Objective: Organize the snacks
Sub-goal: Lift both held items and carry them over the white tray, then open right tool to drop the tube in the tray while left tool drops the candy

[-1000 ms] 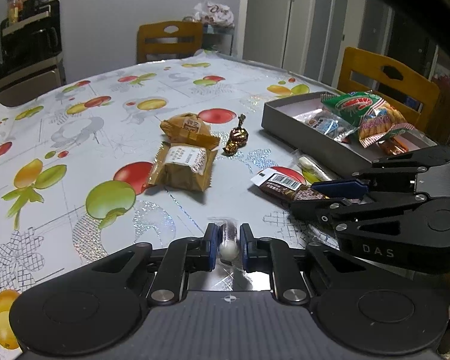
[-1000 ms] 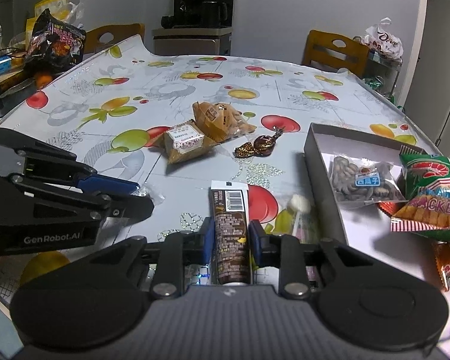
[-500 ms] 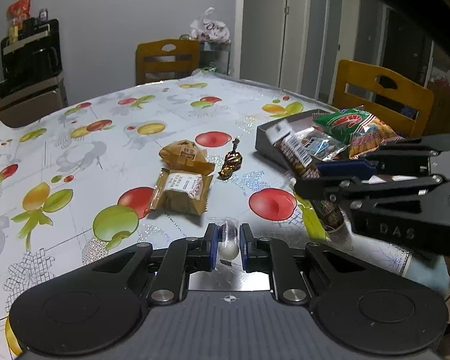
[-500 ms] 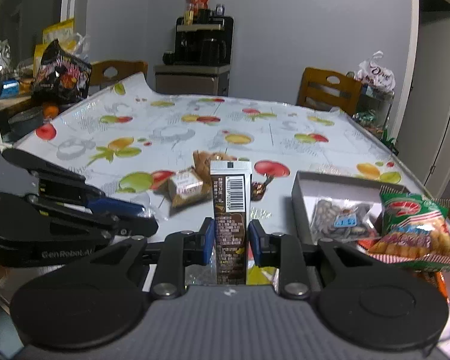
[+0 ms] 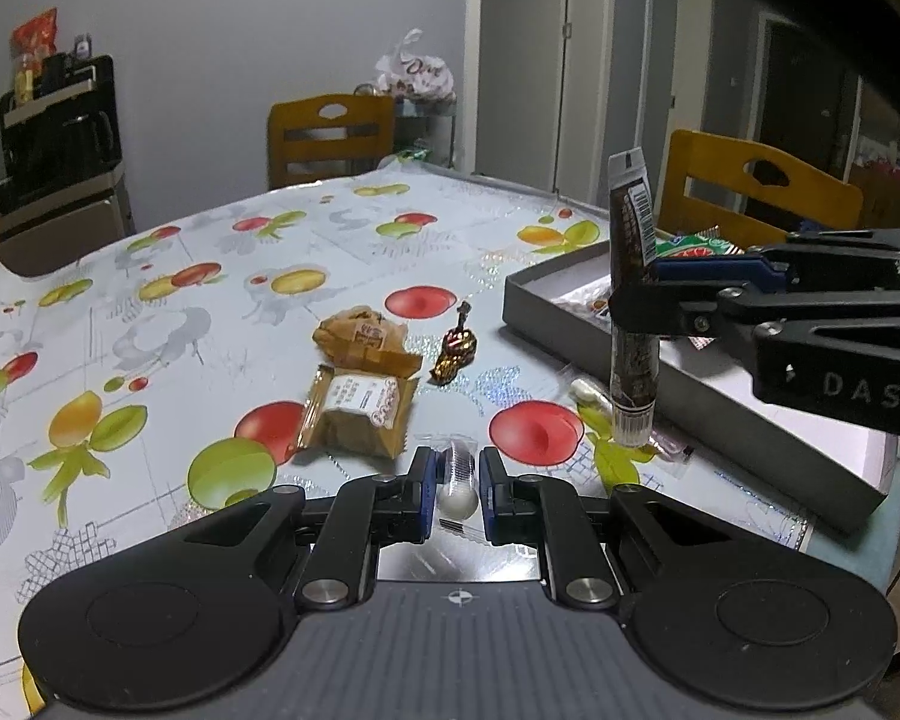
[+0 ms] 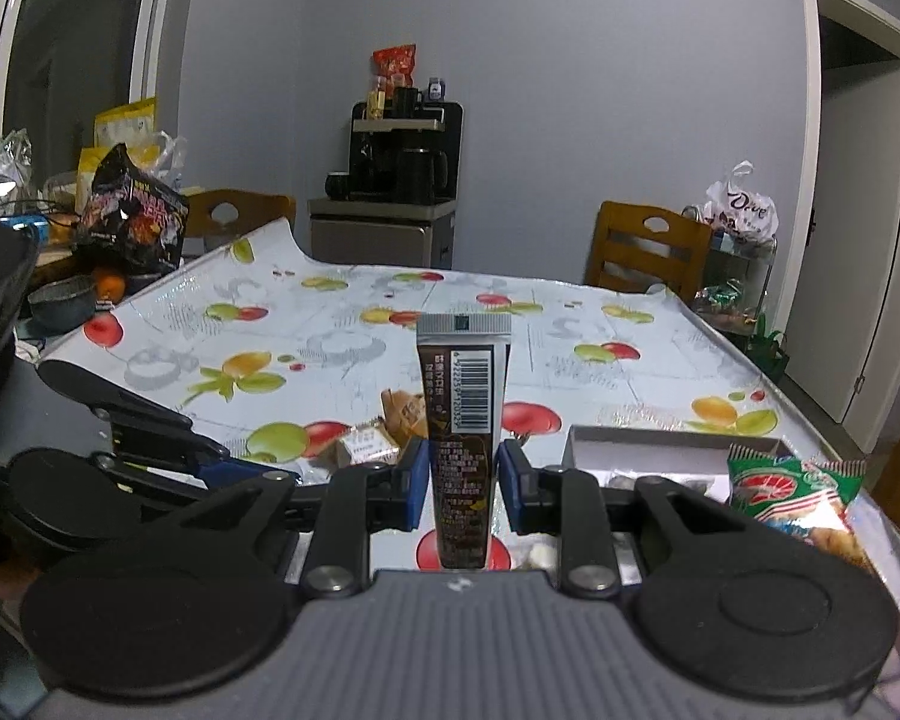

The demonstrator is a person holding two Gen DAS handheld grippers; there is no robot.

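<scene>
Both jaws grip — right gripper [image 6: 462, 474] clamps brown tube [image 6: 463, 420], left gripper [image 5: 455, 480] pinches white candy [image 5: 457, 498] — left view only.

Each hand-held gripper is matte black plastic: a ridged grey-black body, two broad round discs at the sides, and angled link arms fastened with silver screws. The left hand-held gripper [image 5: 455, 480] and the right hand-held gripper [image 6: 462, 483] both end in blue finger pads [image 6: 413, 483]. Seen side-on, the right one carries pale lettering "DAS".
</scene>
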